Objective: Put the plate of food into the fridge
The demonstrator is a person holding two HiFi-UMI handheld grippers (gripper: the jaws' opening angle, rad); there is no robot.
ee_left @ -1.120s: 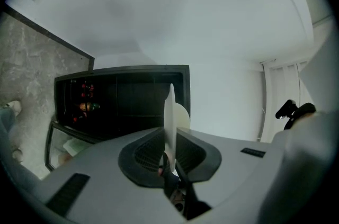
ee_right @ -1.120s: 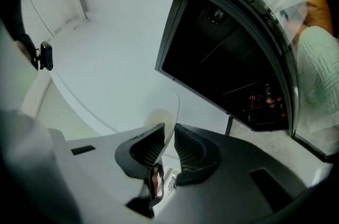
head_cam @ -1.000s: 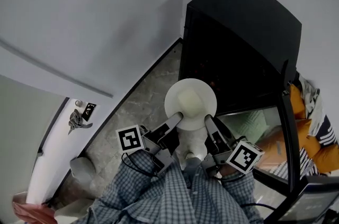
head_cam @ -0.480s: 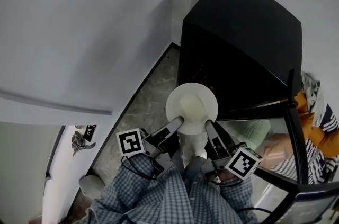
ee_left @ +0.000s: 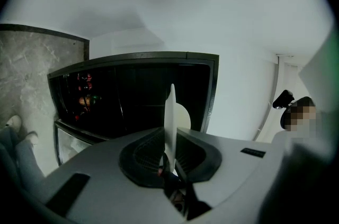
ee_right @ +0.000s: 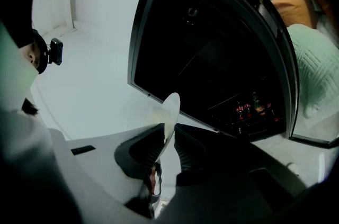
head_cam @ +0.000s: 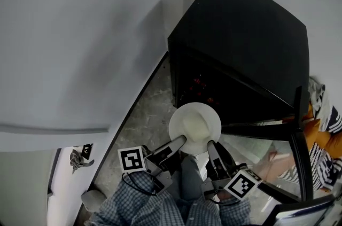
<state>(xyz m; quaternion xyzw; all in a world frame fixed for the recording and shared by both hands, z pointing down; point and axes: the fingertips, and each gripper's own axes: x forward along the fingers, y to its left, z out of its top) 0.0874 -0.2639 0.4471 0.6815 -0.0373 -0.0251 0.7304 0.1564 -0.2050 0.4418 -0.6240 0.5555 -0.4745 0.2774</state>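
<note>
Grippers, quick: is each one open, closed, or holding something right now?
Left gripper: closed on the rim of the white plate.
Right gripper: closed on the plate's rim too, at the other side.

No words, brands or numbers are legible; the only signs are a black-and-white square marker (head_cam: 132, 158) on the left gripper (head_cam: 179, 140); a second marker (head_cam: 239, 185) on the right gripper (head_cam: 211, 144).
</note>
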